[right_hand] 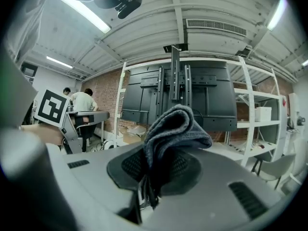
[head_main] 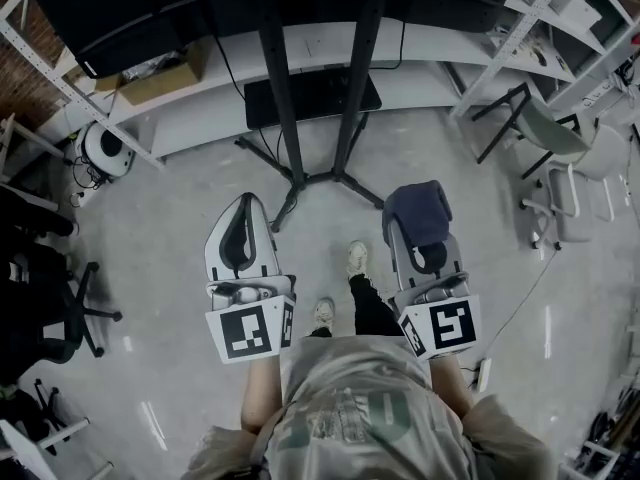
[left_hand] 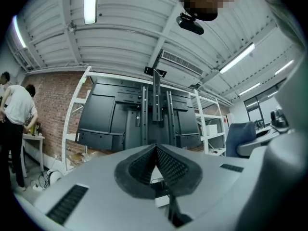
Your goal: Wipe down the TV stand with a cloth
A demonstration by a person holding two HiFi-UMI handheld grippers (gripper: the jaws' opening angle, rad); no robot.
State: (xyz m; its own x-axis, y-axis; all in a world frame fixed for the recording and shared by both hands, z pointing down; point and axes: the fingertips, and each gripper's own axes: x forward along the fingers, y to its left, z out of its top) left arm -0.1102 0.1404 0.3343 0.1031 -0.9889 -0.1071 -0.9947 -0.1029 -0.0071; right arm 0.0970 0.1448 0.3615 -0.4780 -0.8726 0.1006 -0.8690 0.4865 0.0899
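A black TV stand [head_main: 315, 88] rises ahead of me, its two poles meeting a base on the floor; its back mount shows in the left gripper view [left_hand: 155, 109] and the right gripper view [right_hand: 178, 88]. My right gripper [head_main: 420, 230] is shut on a dark grey-blue cloth [head_main: 418, 211], which bulges out folded above the jaws [right_hand: 174, 129]. My left gripper [head_main: 243, 230] is shut with nothing between its ribbed pads [left_hand: 156, 161]. Both grippers hang in the air short of the stand, one on each side of its base.
White metal shelving [head_main: 560, 38] runs along the back and right. A pale chair [head_main: 565, 168] stands at right, black office chairs [head_main: 50, 298] at left. A cardboard box [head_main: 160, 78] sits on the low shelf. People [left_hand: 17, 119] stand far left. My feet [head_main: 340, 288] are on the concrete floor.
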